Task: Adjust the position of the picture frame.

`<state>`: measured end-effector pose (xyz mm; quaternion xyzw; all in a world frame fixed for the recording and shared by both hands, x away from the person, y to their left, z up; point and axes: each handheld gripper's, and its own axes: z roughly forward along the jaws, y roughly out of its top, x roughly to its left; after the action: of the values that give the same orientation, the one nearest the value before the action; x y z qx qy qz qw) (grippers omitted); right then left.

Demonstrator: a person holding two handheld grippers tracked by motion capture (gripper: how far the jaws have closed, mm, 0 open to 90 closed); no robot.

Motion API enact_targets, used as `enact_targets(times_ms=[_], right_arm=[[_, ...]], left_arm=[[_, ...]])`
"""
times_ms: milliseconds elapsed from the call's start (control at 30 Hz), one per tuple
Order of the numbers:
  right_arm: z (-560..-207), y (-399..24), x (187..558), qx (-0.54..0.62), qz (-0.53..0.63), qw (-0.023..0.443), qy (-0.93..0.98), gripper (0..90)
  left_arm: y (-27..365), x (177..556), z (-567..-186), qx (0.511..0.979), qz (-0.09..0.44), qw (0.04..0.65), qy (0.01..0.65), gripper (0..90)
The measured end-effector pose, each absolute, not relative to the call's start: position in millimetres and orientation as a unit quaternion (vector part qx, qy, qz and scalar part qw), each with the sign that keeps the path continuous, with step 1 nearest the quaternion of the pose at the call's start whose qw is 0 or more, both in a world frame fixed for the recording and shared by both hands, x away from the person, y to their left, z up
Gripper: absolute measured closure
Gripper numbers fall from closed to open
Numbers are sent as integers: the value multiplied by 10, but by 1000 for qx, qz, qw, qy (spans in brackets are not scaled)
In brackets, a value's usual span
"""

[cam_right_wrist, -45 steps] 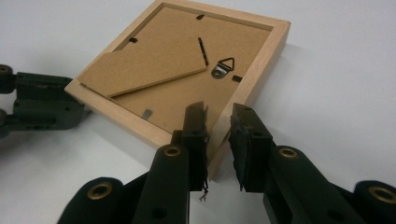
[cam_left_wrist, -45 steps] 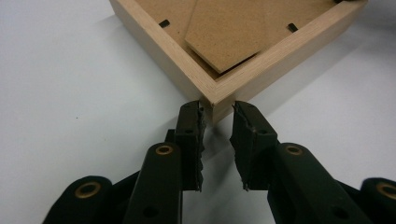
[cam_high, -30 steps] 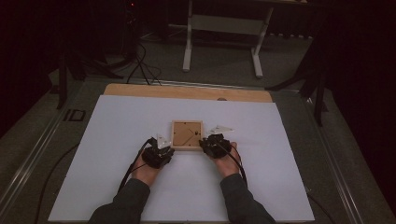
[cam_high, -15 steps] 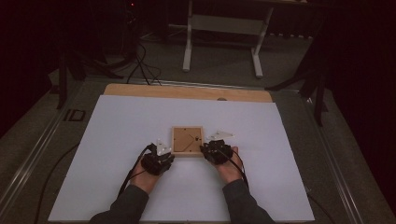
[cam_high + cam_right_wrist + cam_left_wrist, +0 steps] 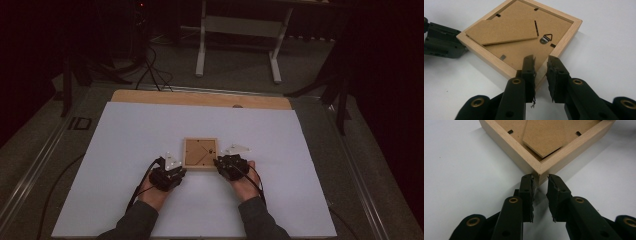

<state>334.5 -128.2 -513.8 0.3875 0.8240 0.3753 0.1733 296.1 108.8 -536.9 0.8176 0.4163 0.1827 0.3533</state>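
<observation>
My left gripper (image 5: 176, 169) sits at the near-left corner of the wooden frame (image 5: 200, 153), jaws parted and astride the corner, not clamped. The frame lies face-down mid-table on the white sheet (image 5: 125, 140). My right gripper (image 5: 220, 163) straddles its near-right corner; I cannot tell whether it pinches.

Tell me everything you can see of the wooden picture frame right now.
The picture frame is small, square, of pale wood, lying face down and flat on the white table, near the person's edge. Its brown fibreboard back shows small dark retaining tabs, a metal hanger loop and a folded easel stand lying across it. The left gripper has one near corner between its jaws; the right gripper straddles the other near corner. Whether the pads press the wood I cannot tell.
</observation>
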Motion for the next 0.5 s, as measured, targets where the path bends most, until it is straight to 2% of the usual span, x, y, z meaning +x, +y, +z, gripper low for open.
enact_targets(times_ms=[133,500], right_arm=[[-5153,-1285,3330,383,381,180,822,756],[-5132,-1353,3339,377,386,193,820,652]], left_arm=[[1082,2954,-5371,817,183,354,417,731],[1086,2954,-5382,821,183,351,411,664]])
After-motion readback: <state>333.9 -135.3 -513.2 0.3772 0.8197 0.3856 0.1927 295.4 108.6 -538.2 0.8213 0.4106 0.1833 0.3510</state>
